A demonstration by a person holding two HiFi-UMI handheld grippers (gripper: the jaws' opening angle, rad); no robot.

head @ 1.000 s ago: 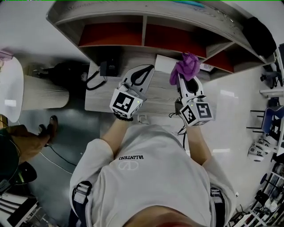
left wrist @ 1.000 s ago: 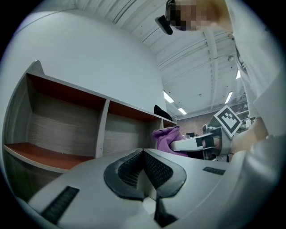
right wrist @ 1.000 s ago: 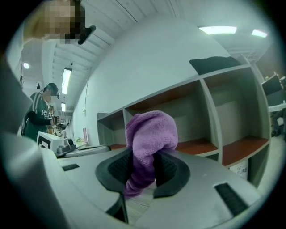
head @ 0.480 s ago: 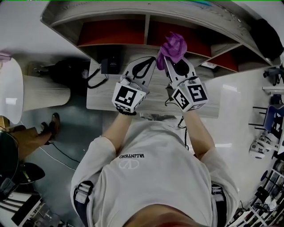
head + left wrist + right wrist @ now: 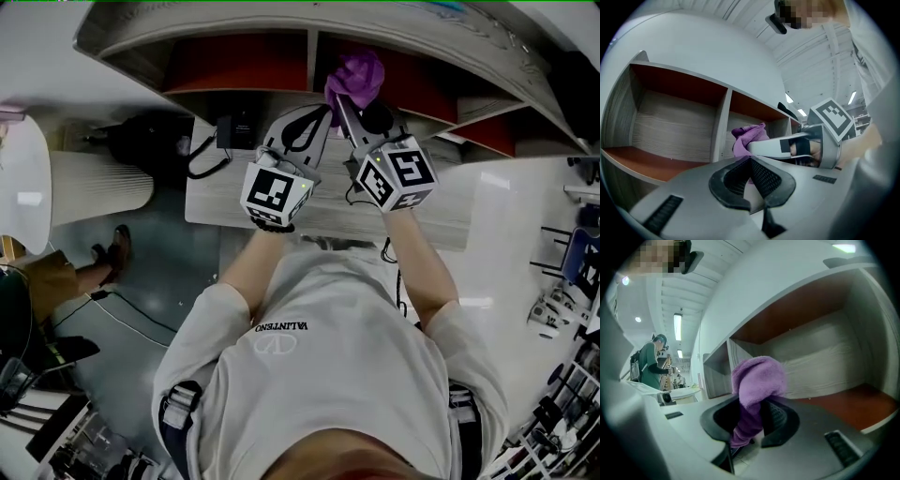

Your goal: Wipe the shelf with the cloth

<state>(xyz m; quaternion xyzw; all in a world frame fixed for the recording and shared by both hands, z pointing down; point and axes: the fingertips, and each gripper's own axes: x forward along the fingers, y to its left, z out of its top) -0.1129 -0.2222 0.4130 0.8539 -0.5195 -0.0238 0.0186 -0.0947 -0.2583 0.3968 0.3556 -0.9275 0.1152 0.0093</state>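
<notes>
Raised to the shelf (image 5: pixel 308 58), right claw (image 5: pixel 751 420) clamps bunched purple cloth (image 5: pixel 757 376); left claw (image 5: pixel 750 161) closed.

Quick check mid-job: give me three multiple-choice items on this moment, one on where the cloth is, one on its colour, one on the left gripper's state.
1. Where is the cloth?
A) in the left gripper
B) in the right gripper
C) in neither gripper

2. What colour is the cloth?
A) green
B) white
C) purple

3. How do the left gripper's jaws stand?
A) together, nothing between them
B) wide apart
C) shut on the cloth

Answers:
1 B: the right gripper view shows its jaws shut on the cloth.
2 C: it reads purple in every view.
3 A: the left gripper view shows the jaws meeting, with nothing between them.
</notes>
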